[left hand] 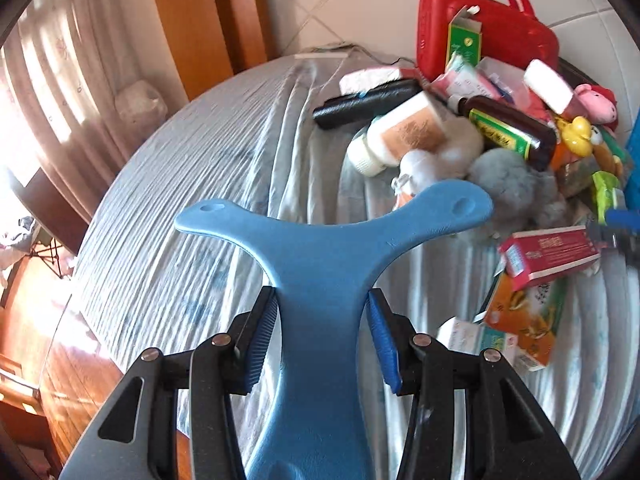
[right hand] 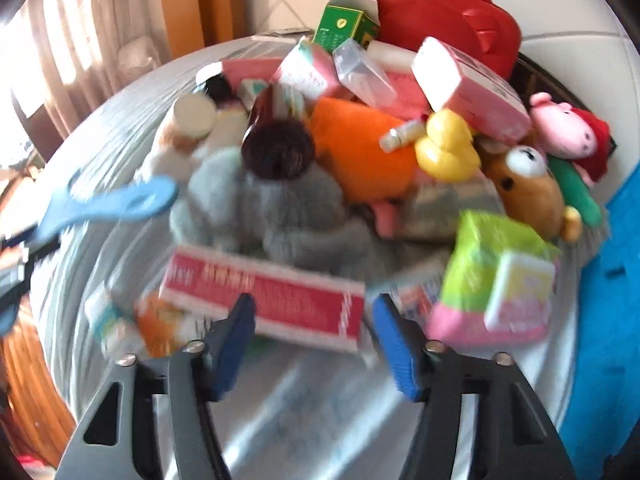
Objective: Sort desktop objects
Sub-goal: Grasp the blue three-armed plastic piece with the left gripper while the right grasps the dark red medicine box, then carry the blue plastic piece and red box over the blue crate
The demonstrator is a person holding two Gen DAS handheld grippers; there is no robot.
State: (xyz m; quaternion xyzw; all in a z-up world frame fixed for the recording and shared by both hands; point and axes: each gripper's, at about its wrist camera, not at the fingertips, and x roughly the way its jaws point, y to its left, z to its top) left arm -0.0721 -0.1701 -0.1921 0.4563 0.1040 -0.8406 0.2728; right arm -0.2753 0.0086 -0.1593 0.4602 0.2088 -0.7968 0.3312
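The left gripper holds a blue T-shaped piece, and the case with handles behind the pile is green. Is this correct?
Not quite: the case with handles is red, as both wrist views show. The left gripper does hold the blue T-shaped piece.

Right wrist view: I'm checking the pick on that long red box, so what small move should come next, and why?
Probably ease the right gripper slightly down and forward before closing. Its fingers are open, with the red box just beyond the tips rather than between them. The picture is blurred, so contact can't be judged. The left gripper already holds the blue hanger.
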